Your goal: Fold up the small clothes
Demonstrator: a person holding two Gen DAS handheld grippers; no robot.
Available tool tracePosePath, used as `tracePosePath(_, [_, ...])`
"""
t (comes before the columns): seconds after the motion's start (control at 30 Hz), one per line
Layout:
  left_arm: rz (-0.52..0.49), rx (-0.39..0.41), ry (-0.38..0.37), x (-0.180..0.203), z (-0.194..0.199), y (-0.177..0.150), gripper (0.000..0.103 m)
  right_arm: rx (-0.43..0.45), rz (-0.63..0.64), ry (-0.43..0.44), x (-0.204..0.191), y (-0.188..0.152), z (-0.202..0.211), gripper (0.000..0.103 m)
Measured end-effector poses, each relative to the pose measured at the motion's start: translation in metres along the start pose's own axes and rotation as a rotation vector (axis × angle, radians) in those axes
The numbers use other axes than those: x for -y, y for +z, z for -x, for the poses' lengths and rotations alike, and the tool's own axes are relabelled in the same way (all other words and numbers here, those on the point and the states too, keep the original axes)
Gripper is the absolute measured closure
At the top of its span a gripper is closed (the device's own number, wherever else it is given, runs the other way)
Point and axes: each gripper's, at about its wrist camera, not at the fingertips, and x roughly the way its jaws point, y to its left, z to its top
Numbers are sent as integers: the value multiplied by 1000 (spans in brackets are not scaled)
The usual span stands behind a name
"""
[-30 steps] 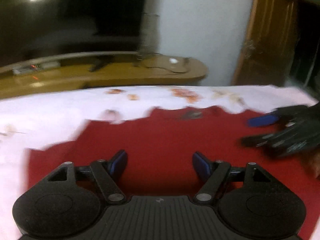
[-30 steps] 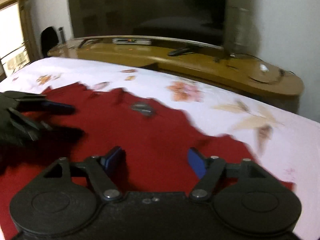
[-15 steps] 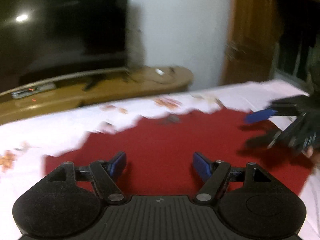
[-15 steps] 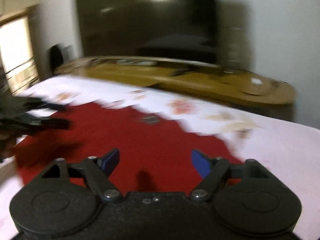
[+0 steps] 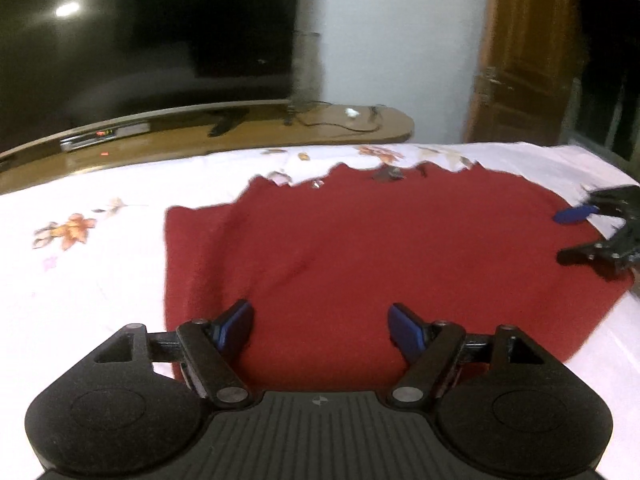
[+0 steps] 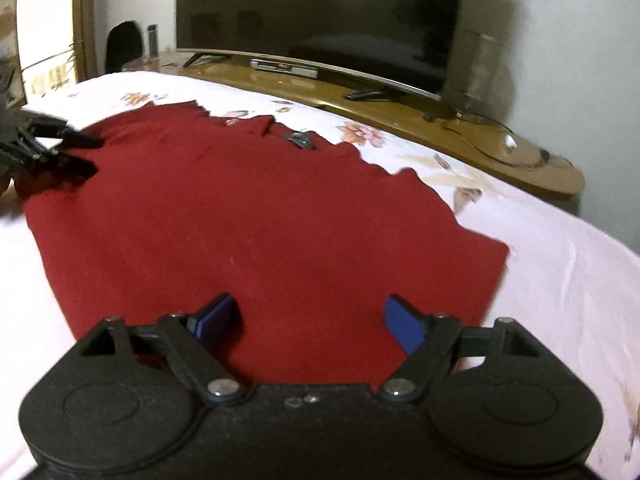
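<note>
One bed sheet [image 5: 100, 280], white with scattered orange flowers, fills the ground under both of your tools, and behind it a curved wooden stand [image 6: 400, 116] carries a large dark television [image 6: 320, 12]. On the sheet lies the red garment [image 5: 380, 252], spread mostly flat, with a soft crease running down its left part in your left view and a ragged-looking far edge where a small grey label or fastener [image 6: 300, 140] sits. A wooden door [image 5: 520, 60] stands off to the right of the left view.

Your left gripper [image 5: 322, 328] hovers over the near edge of the red cloth, its blue pads [image 5: 236, 324] spread wide with only flat fabric showing between them; it grips nothing. Your right gripper [image 6: 308, 320] is over the near edge towards the garment's right corner, its jaws likewise wide apart after having just been opening, and empty. Each tool shows in the other's view at the garment's side edge, dark and blurred.
</note>
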Motion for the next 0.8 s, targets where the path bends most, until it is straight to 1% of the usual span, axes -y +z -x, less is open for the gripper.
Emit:
tracePosePath(0.03, [9, 24, 1, 9, 3, 6, 27, 6, -28, -11, -2, 5, 4, 28])
tracePosePath(0.07, [17, 49, -14, 16, 10, 7, 27, 34, -55, -12, -6, 9, 11, 32])
tracePosePath(0.13, [22, 90, -28, 35, 13, 13, 27, 100, -98, 22, -22, 19, 21, 32])
tracePosePath(0.17, [17, 96, -36, 45, 12, 14, 27, 111, -100, 36, -36, 23, 20, 32])
tracePosePath(0.23, [-1, 74, -20, 67, 5, 11, 27, 113, -77, 56, -65, 28, 14, 32])
tracePosePath(0.27, [-9, 53, -15, 75, 1, 7, 27, 99, -68, 54, -78, 28, 8, 32])
tracePosePath(0.33, [-47, -4, 29, 89, -7, -8, 27, 64, -66, 58, -97, 24, -2, 32])
tracePosePath(0.37, [-78, -16, 57, 94, -6, -17, 27, 40, -55, 57, -103, 19, -7, 33])
tracePosePath(0.4, [-95, 8, 63, 94, -1, -25, 27, 13, -24, 34, -109, 12, -13, 32])
tracePosePath(0.43, [-77, 14, 64, 89, 5, -29, 26, 35, 9, 14, -111, 4, -11, 31])
tracePosePath(0.5, [-28, 8, 80, 71, 16, -32, 26, 39, -17, 17, -99, -5, -3, 31])
tracePosePath(0.6, [27, 9, 75, 44, 32, -46, 23, 25, -60, -24, -68, -25, 19, 30])
tracePosePath(0.63, [44, 11, 67, 35, 35, -48, 23, 24, -92, -22, -54, -34, 29, 30])
tracePosePath(0.67, [45, 3, 87, 31, 36, -50, 23, 23, -115, -21, -45, -40, 34, 30])
tracePosePath(0.7, [42, 5, 87, 30, 37, -52, 23, 25, -126, -28, -37, -46, 40, 30])
tracePosePath(0.73, [46, 3, 87, 30, 36, -53, 23, 23, -127, -48, -34, -50, 44, 30])
tracePosePath(0.8, [38, -8, 103, 33, 30, -49, 23, 28, -144, -59, -36, -51, 45, 29])
